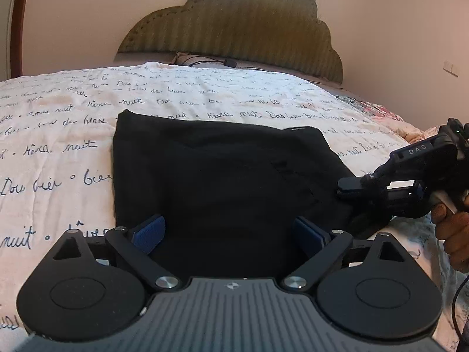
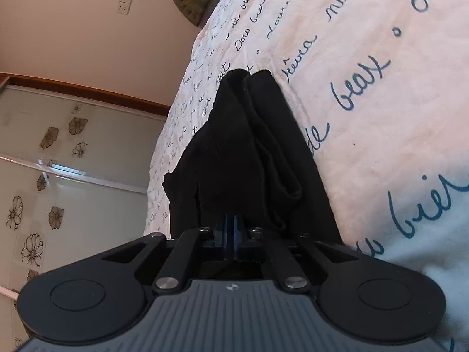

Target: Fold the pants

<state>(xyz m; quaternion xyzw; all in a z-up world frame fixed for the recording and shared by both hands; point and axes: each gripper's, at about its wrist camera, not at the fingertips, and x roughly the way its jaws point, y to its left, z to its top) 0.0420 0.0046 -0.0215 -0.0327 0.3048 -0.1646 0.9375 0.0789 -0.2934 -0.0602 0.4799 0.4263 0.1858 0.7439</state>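
Note:
Black pants [image 1: 222,176] lie folded into a rough square on the bed. My left gripper [image 1: 228,231] is open at their near edge, its blue pads [image 1: 149,233] set wide apart above the cloth with nothing clamped between them. My right gripper [image 1: 341,187] comes in from the right, held by a hand [image 1: 451,228], with its tips at the right edge of the pants. In the tilted right wrist view the right gripper [image 2: 231,221] has its jaws together, and bunched folds of the pants [image 2: 258,146] rise straight from the tips.
The bed carries a pale quilt [image 1: 73,135] printed with blue script. An olive padded headboard [image 1: 234,35] stands at the far end, a cable and small cushion [image 1: 190,58] below it. Sliding doors with flower prints [image 2: 58,176] face the bed's side.

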